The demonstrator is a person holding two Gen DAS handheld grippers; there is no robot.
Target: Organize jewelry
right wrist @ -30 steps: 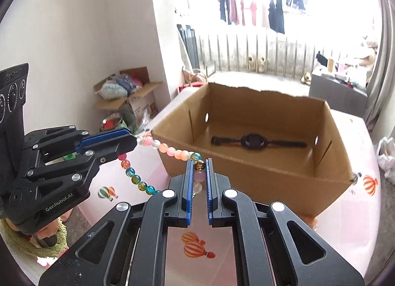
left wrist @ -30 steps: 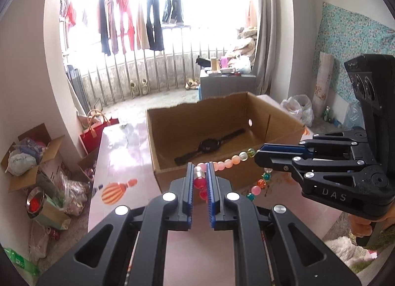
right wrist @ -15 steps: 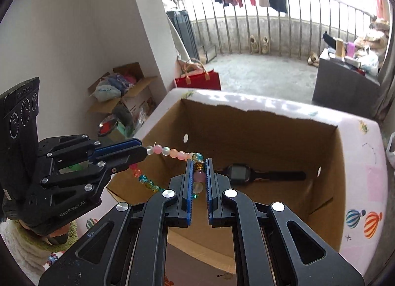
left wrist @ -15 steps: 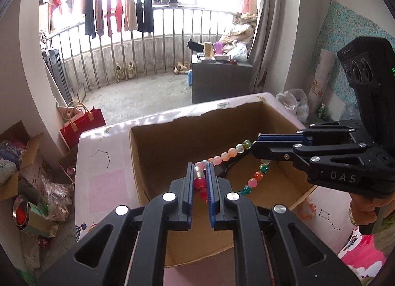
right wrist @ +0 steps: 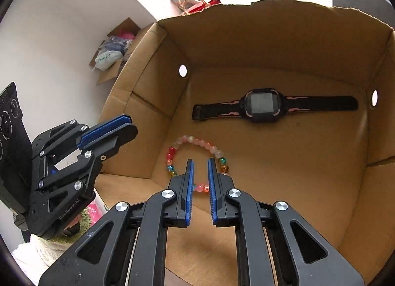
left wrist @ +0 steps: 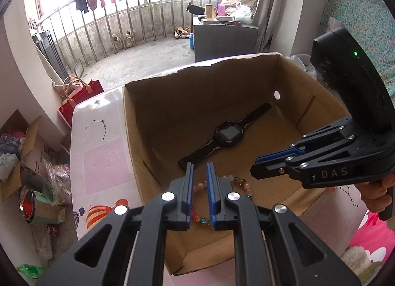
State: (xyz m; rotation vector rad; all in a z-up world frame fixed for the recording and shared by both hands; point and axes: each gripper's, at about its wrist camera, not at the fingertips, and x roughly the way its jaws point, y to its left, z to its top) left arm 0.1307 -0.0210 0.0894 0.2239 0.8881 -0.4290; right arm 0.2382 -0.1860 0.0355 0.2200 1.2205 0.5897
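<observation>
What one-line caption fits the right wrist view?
Open right gripper above a beaded bracelet lying beside a watch in a cardboard box.

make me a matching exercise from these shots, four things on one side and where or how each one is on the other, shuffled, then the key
Things
1. black smartwatch with pink-trimmed strap
2. multicoloured glass bead bracelet
3. brown cardboard box
4. left claw

States
A. stands on the pink table, top open
B. open, holding nothing
C. lies flat on the box floor with its strap stretched out, toward the far wall
D. lies in a loop on the box floor, nearer the claws

Pairs: 1-C, 2-D, 3-A, 4-B
</observation>
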